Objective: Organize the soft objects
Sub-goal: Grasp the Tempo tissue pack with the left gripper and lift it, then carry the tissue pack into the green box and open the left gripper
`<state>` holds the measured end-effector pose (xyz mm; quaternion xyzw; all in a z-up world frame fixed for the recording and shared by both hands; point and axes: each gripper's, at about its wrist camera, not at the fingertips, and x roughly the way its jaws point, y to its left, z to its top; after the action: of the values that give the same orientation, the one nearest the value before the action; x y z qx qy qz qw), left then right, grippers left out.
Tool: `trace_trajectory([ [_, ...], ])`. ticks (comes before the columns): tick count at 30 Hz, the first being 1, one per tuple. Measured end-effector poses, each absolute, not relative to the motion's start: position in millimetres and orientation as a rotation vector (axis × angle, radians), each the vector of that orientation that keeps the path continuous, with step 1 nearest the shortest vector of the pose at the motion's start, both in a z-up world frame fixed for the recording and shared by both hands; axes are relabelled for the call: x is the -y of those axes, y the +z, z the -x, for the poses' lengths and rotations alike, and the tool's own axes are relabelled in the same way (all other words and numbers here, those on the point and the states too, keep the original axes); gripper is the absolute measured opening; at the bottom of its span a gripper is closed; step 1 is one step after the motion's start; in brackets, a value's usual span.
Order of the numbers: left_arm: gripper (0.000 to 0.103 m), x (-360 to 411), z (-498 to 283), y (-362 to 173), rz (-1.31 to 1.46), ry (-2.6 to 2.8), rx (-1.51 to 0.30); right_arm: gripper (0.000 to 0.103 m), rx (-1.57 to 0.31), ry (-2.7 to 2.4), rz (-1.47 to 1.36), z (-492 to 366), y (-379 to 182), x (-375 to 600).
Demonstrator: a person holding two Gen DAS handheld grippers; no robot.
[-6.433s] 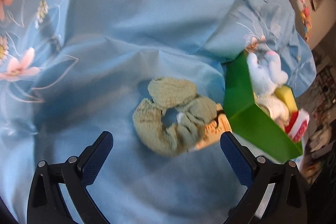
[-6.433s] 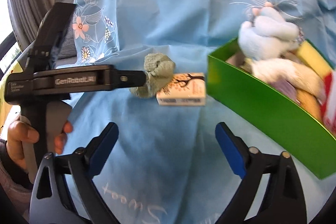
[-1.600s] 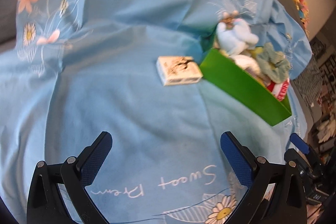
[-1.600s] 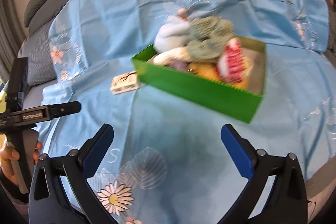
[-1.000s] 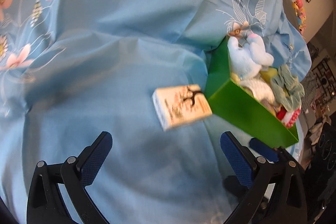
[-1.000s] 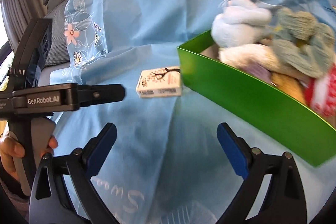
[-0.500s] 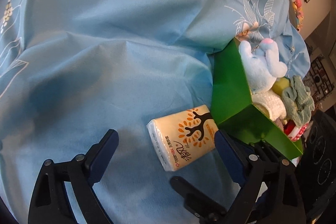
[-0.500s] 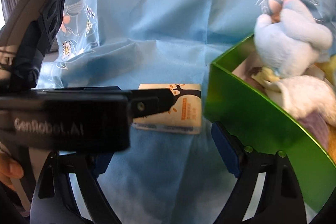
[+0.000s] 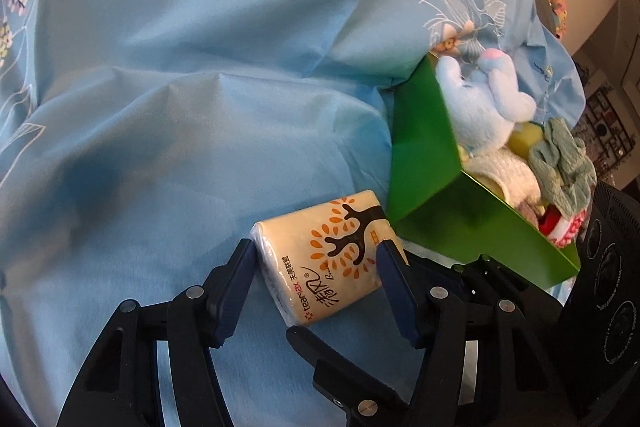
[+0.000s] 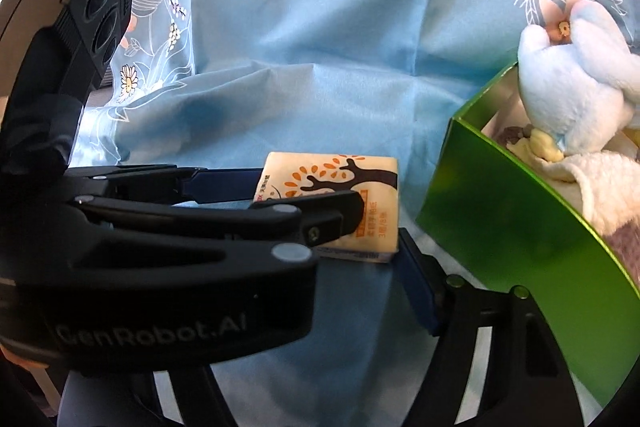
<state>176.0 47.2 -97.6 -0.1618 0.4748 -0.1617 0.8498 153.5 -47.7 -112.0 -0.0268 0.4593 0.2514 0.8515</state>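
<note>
A cream tissue pack [image 9: 320, 259] with a tree print lies on the blue cloth beside the green box [image 9: 480, 227]. My left gripper [image 9: 316, 259] straddles it; its jaws are closing and both pads touch the pack's sides. In the right wrist view the left gripper [image 10: 310, 193] crosses over the tissue pack [image 10: 332, 171]. My right gripper [image 10: 320, 259] is closing too, with the pack's near end between its fingers [image 10: 416, 287] and no clear contact. Its other finger is hidden behind the left gripper.
The green box [image 10: 500, 227] holds a pale blue plush [image 9: 480, 99], a green scrunchie [image 9: 560, 163], a white fluffy piece and a red-and-white item. Wrinkled blue cloth [image 9: 200, 67] with flower prints covers the surface. A wall with framed pictures shows at the far right.
Both grippers have come in around the tissue pack and their jaws have narrowed; the left pads now touch it. The green scrunchie that lay on the cloth earlier is in the box.
</note>
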Motion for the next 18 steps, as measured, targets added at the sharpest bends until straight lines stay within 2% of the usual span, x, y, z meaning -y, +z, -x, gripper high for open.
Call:
trace_trajectory([
  [18,0.063,-14,-81,-36,0.254,-0.356,-0.903,0.073,-0.873,0.547,-0.008,-64,-56,79],
])
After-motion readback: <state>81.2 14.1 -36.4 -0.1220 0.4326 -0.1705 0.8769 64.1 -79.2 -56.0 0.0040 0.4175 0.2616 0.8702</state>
